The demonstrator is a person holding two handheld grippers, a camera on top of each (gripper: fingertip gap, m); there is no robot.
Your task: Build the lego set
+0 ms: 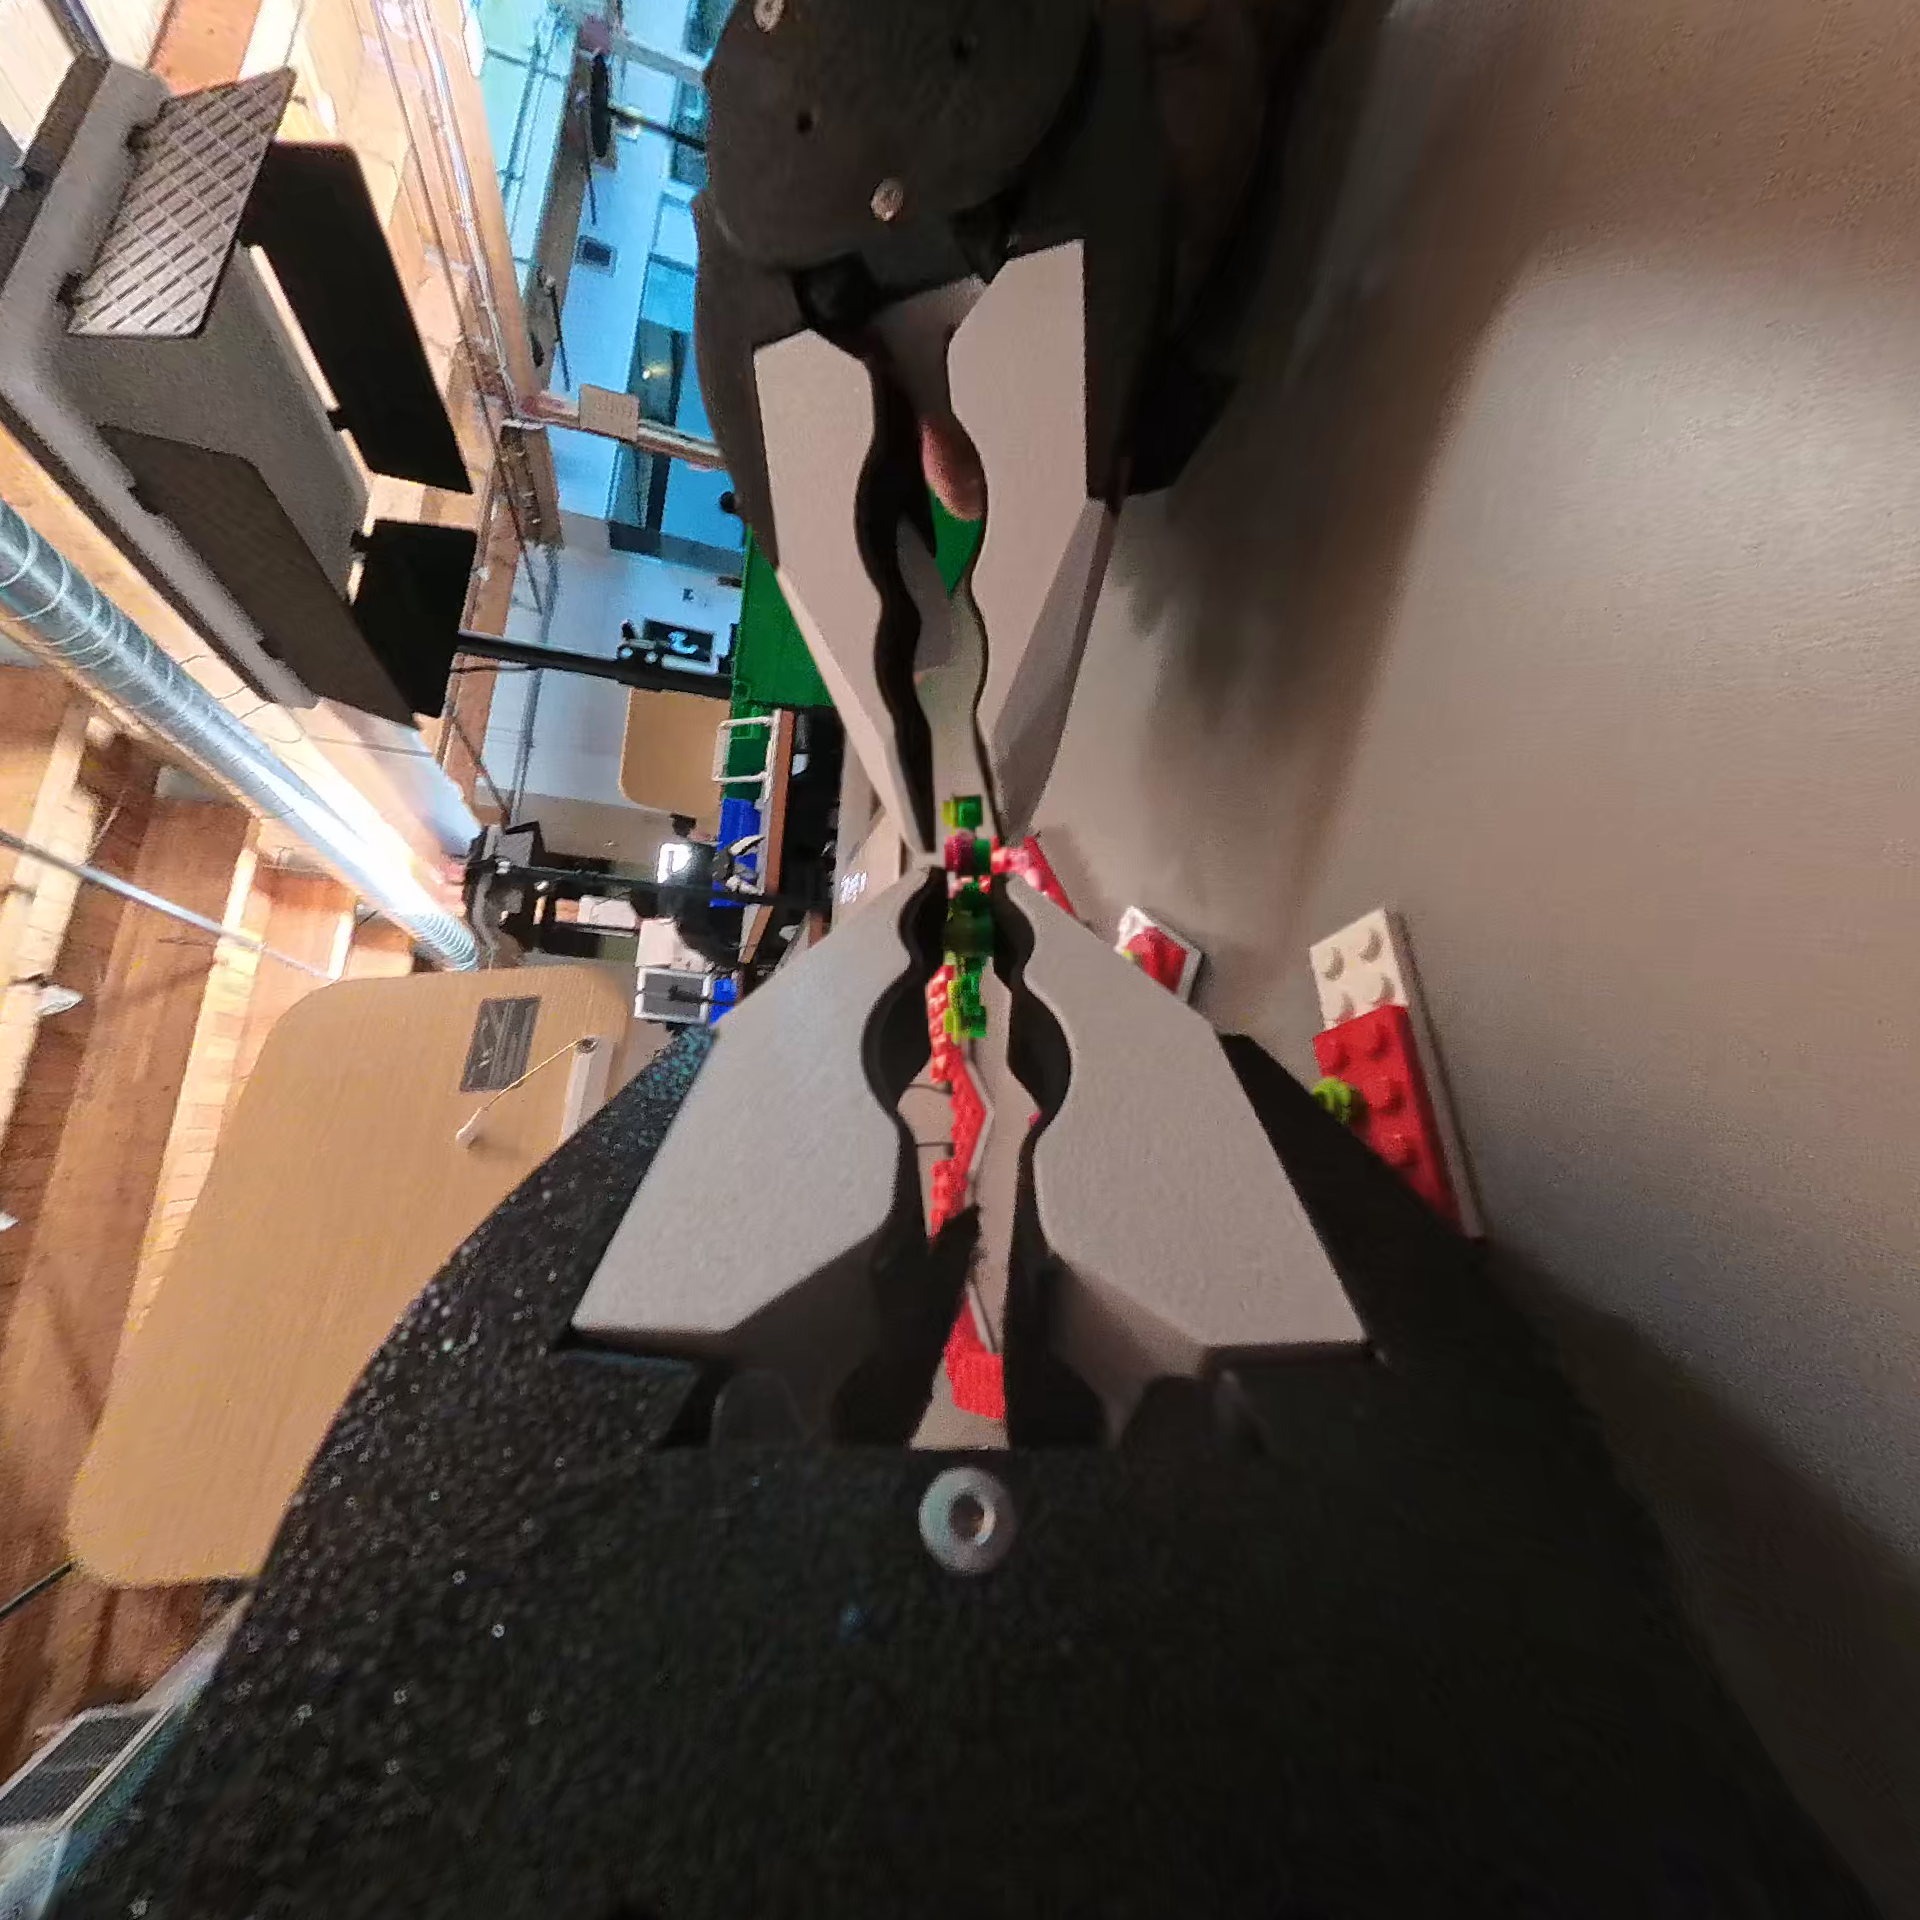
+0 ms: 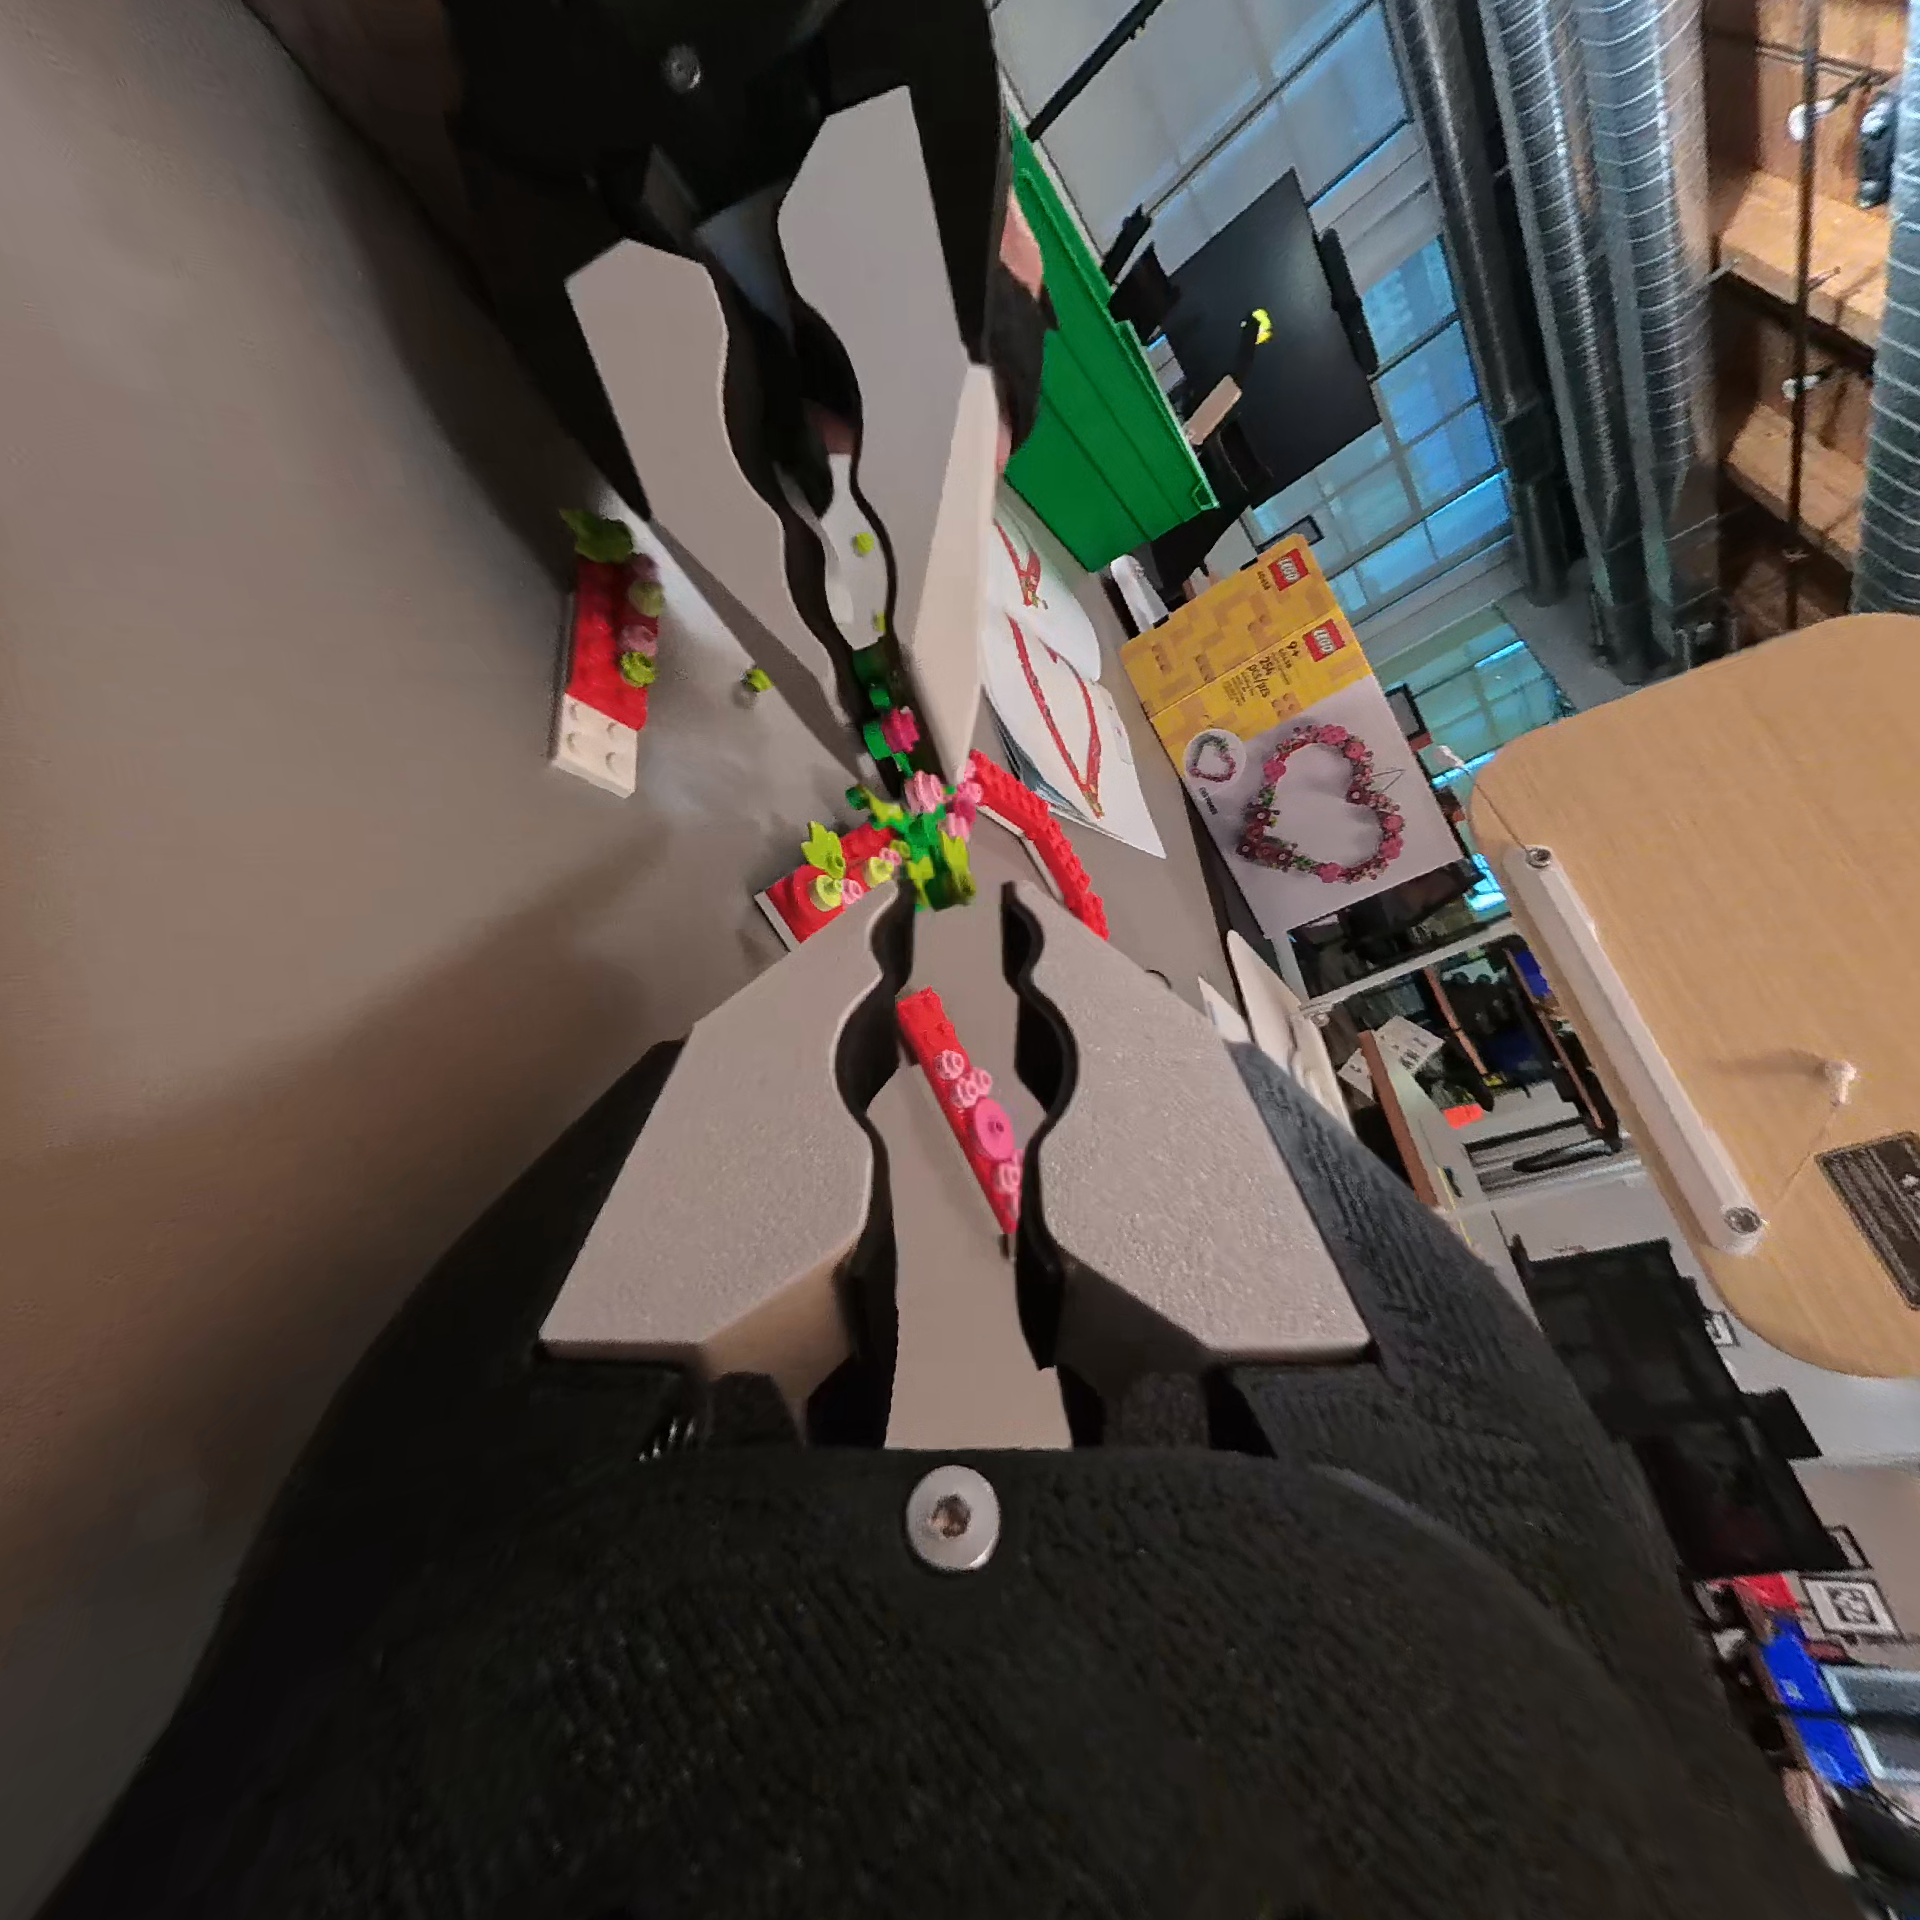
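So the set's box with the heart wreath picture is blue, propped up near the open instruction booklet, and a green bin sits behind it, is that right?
Not quite: the box is yellow, not blue, as the right wrist view shows. The rest stands: it is propped near the open instruction booklet, with the green bin behind.

L gripper [image 1: 968,914] & R gripper [image 2: 951,904] tip-to-tip, both near-closed

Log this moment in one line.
left gripper: shut on green-and-pink plastic flower cluster | right gripper: tips at cluster, grip unclear

Grey table [image 2: 260,644], red plates [image 2: 606,649], booklet [image 2: 1049,727]
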